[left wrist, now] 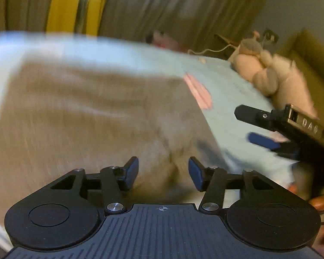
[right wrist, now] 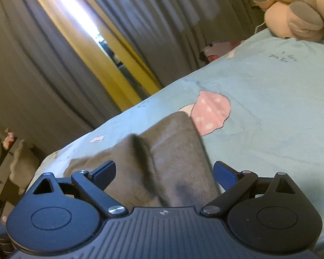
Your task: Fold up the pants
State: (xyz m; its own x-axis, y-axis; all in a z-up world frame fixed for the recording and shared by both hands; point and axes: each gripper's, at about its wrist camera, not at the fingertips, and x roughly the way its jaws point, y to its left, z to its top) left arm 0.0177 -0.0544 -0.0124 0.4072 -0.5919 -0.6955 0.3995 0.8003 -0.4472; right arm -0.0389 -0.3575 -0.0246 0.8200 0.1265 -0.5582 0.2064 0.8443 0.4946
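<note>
The left tool [left wrist: 163,173] stands spread and empty over the pants [left wrist: 92,116]; so does the right tool [right wrist: 164,173]. Pants lie doubled on the bed [right wrist: 270,108] ahead; further folds probably remain.

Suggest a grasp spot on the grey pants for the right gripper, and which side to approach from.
Probably the raised fold ridge running along the grey pants: it stands up off the blue bedsheet, so a pad can go on either side. Come down from above with the right gripper, its open jaws straddling the ridge. The flat far hem near the pink polka-dot patch offers less to pinch.
</note>
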